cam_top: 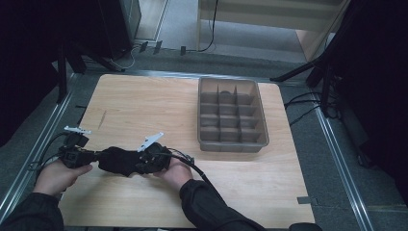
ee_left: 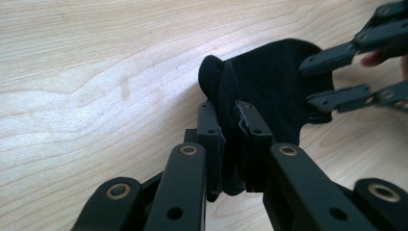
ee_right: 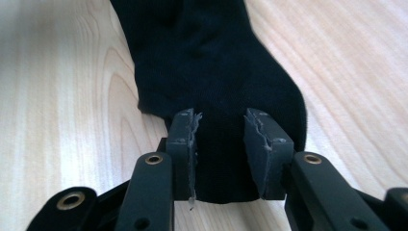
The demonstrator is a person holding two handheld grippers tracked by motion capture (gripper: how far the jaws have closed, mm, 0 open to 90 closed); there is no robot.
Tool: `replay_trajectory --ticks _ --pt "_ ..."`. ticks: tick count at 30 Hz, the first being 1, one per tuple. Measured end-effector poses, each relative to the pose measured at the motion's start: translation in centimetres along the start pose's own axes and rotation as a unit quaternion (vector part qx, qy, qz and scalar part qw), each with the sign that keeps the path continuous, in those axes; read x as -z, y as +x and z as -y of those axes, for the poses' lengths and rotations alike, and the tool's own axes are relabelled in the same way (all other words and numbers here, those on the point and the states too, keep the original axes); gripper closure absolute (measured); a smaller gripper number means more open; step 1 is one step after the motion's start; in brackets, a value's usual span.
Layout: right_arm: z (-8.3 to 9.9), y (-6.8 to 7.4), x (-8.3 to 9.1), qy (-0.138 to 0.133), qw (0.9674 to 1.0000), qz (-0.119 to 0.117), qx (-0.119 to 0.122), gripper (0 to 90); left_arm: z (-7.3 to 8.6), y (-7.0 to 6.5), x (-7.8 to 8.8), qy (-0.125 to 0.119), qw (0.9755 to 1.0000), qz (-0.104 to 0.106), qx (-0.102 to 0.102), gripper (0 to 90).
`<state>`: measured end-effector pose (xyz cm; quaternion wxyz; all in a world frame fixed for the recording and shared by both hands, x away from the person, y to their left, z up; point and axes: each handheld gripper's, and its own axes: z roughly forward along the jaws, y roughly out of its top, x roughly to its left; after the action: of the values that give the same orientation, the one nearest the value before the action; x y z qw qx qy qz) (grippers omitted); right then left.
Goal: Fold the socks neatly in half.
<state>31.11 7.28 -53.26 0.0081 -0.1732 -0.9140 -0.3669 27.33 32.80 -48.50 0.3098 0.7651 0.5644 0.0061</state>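
On one wooden table (cam_top: 269, 187), one black sock (cam_top: 118, 161), one divided tray (cam_top: 232, 115)

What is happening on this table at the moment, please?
A person works with two hand-held grippers on a black sock lying on the wooden table. The left gripper is shut on one end of the sock. The right gripper has the other end between its jaws, which stand partly open. A grey divided tray sits further back, untouched.

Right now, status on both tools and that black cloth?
Left tool shut on black fabric sock. Right tool straddles the other end, jaws apart. Grey divided plastic tray stands apart, not in the way.
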Motion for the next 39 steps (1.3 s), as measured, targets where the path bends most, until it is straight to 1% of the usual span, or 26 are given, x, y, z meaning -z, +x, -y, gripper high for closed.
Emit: replay_trajectory --ticks 5,7,12,13,19,23,24,25,28,29,30,32,34,36,38,39 --pt "-0.1 0.3 -0.9 -0.007 1.0000 0.002 0.002 64.4 -0.2 -0.3 0.4 -0.007 1.0000 0.004 -0.001 81.1" --pt "-0.4 0.4 -1.2 -0.010 0.9999 0.003 0.004 64.2 -0.3 -0.6 0.6 -0.010 0.9999 0.008 0.001 81.1" --pt "-1.2 0.7 -2.0 -0.011 0.9999 0.004 0.011 64.2 -0.8 -1.4 0.6 -0.013 0.9998 0.017 -0.005 81.2" --pt "-1.3 0.8 -2.2 -0.011 0.9999 0.003 0.009 64.2 -0.9 -1.6 0.6 -0.013 0.9998 0.016 -0.006 81.2" --pt "-1.9 1.1 -2.9 -0.018 0.9998 0.002 0.008 64.1 -1.4 -2.6 -0.2 -0.004 0.9997 0.018 -0.013 81.0" --pt "-2.0 1.2 -3.2 -0.024 0.9997 -0.001 0.010 63.8 -1.7 -3.1 -1.2 0.011 0.9996 0.007 -0.023 80.9" --pt "-2.0 1.2 -3.2 -0.025 0.9997 -0.003 0.008 63.3 -1.7 -3.2 -1.4 0.013 0.9996 0.006 -0.024 80.9" --pt "-2.0 1.1 -3.2 -0.025 0.9997 -0.005 0.005 62.4 -1.8 -3.2 -1.6 0.020 0.9994 0.003 -0.030 80.9" --pt "-2.1 1.0 -2.8 -0.023 0.9996 -0.018 -0.004 59.6 -1.8 -3.2 -1.9 0.026 0.9992 -0.005 -0.031 80.9" --pt "-2.1 1.0 -2.4 -0.023 0.9995 -0.021 -0.002 59.6 -1.7 -3.2 -2.0 0.026 0.9992 -0.004 -0.029 80.9" --pt "-2.1 1.1 -1.9 -0.025 0.9995 -0.021 0.002 59.6 -1.7 -3.1 -2.1 0.031 0.9990 -0.004 -0.031 80.9" --pt "-2.0 1.1 -0.7 -0.032 0.9993 -0.015 0.011 59.7 -1.8 -3.1 -2.4 0.035 0.9989 -0.004 -0.030 80.8" --pt "-1.7 0.9 0.5 -0.041 0.9990 -0.014 0.009 59.7 -1.9 -3.3 -2.8 0.041 0.9985 -0.007 -0.036 80.8" --pt "-1.2 0.8 1.4 -0.040 0.9991 -0.011 0.007 59.7 -2.0 -3.5 -3.3 0.052 0.9976 -0.011 -0.044 80.6" --pt "-0.3 0.7 2.1 -0.044 0.9990 -0.007 0.002 60.0 -2.0 -3.5 -3.8 0.056 0.9975 -0.012 -0.043 80.5" --pt "0.1 0.7 2.4 -0.042 0.9991 -0.006 -0.002 60.1 -2.1 -3.5 -4.0 0.059 0.9971 -0.012 -0.046 80.5"
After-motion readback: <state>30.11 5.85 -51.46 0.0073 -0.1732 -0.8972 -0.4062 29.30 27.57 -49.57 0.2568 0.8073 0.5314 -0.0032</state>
